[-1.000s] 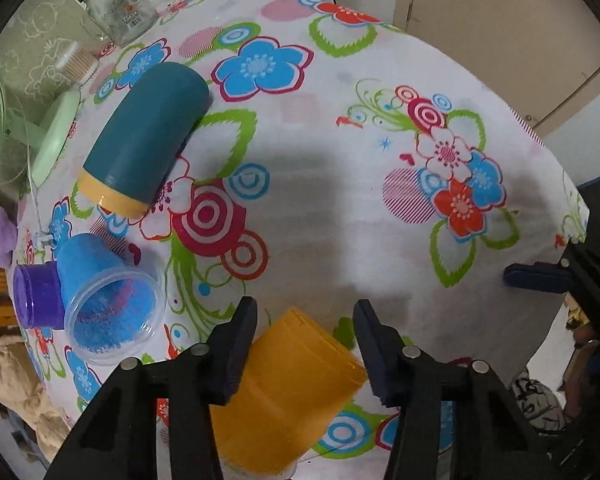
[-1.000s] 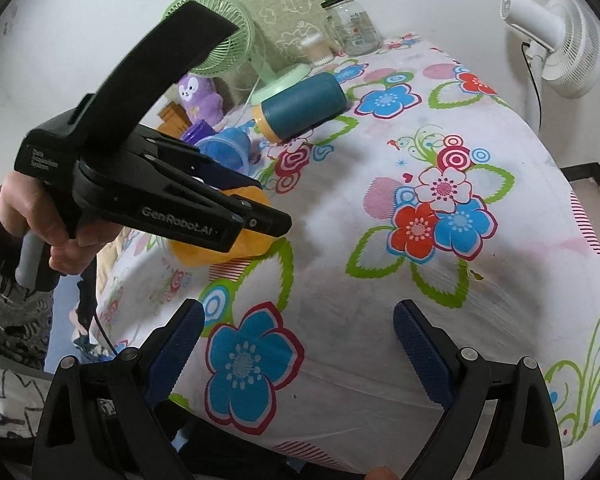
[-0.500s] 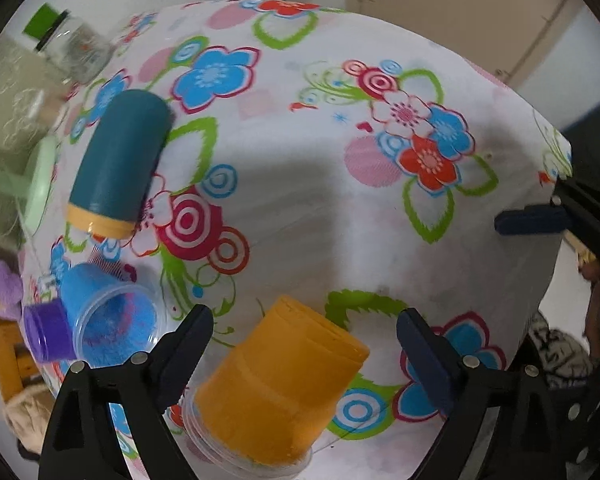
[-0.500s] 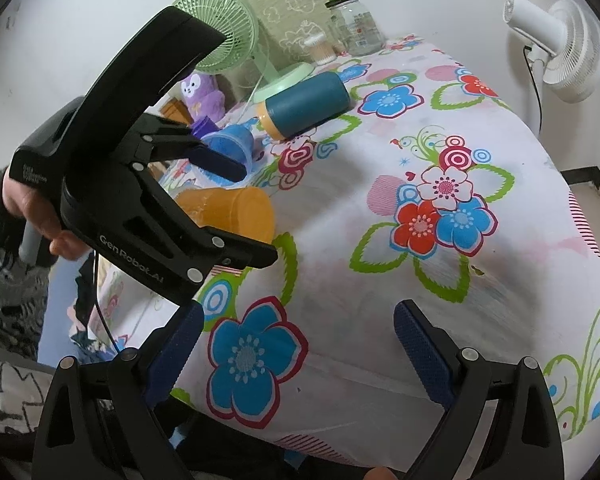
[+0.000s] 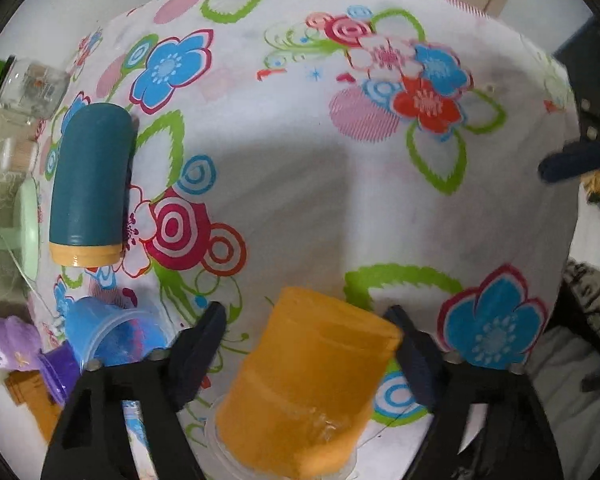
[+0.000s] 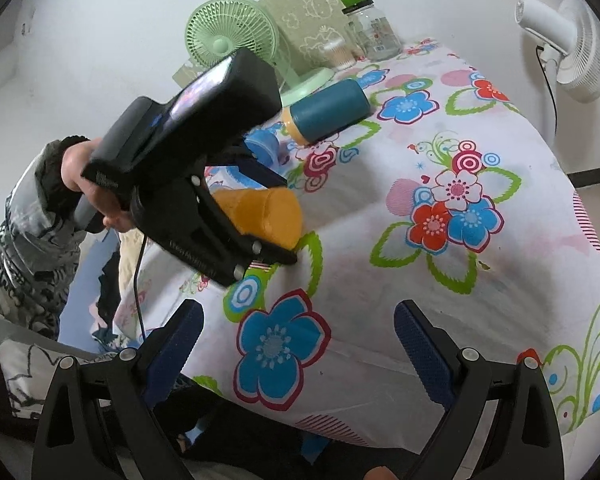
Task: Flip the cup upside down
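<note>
Orange cup (image 5: 312, 380) lying on its side, empty, between left gripper (image 5: 306, 344) wide jaws; right gripper (image 6: 296, 344) jaws gaping, holding nothing.

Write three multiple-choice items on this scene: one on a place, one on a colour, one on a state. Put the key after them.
1. Where is the orange cup?
A. between the fingers of the left tongs
B. beside the glass jar
C. under the right tongs

2. What colour is the band at one end of the teal bottle?
A. red
B. yellow
C. white

3. How do the right tongs stand?
A. shut on the cup
B. shut on nothing
C. open, holding nothing

Key: A, the cup sits between the two left fingers, though contact is unclear; B, a yellow band ends the lying bottle; C, the right fingers are spread wide over the flowered cloth.
</note>
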A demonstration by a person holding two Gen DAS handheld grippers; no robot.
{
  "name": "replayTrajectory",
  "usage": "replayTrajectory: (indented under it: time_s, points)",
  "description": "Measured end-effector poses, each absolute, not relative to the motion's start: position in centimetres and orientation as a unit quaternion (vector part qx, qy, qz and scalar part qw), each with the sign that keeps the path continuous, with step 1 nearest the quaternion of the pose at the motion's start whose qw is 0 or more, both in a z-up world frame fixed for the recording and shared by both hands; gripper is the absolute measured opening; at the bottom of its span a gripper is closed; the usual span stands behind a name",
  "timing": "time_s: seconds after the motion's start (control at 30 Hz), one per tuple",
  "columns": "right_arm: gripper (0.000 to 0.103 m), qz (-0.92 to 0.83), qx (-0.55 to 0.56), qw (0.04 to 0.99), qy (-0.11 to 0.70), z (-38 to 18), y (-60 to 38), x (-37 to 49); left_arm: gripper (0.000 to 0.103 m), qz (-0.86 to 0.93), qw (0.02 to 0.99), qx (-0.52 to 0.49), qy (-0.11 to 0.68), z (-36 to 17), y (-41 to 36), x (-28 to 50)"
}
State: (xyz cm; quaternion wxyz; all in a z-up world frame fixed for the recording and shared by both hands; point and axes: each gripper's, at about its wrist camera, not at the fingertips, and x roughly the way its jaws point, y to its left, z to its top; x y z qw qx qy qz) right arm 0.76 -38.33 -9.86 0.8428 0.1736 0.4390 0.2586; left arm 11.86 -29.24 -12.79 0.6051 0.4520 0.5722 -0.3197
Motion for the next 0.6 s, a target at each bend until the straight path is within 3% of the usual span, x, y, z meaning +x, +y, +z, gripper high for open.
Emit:
replayTrajectory:
  time_s: [0.03,0.23,0.6]
  points:
    - [0.098,0.259,0.174,0.842,0.439,-9.9,-38.3,0.7,0.06,-0.318,0.61,0.449,0.57,-12.5,-29.3,12.0]
    - [0.098,0.262,0.177,0.844,0.433,-9.6,-38.4,0.6,0.059,-0.314,0.652,0.417,0.549,-10.1,-28.5,12.4]
    - [0.098,0.275,0.17,0.843,0.43,-8.7,-36.9,1.6,0.056,-0.29,0.785,0.251,0.486,-3.5,-22.0,10.1]
